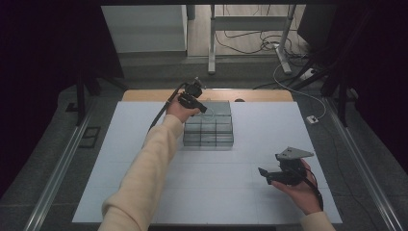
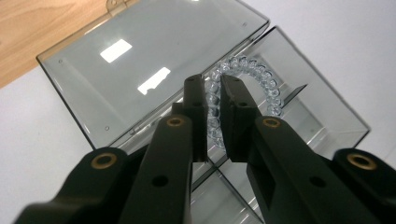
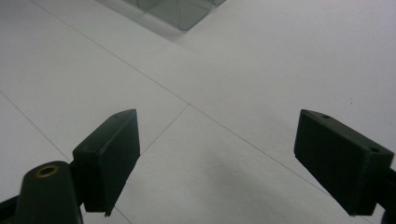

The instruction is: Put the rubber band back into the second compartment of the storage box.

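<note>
While pinching the clear beaded bracelet [image 2: 247,81] over the far compartment of the smoky transparent plastic box [image 1: 209,126], keep the left gripper [image 2: 213,95] nearly closed (beads slip); hold the right gripper [image 3: 217,158] wide open, well clear.

- No text, label, brand, number or sign can be read in any of the three views.
- The clear box [image 1: 209,126] carries no legible marking on its lid or walls.
- The white table [image 1: 240,192] bears only thin seam lines, not writing.
</note>
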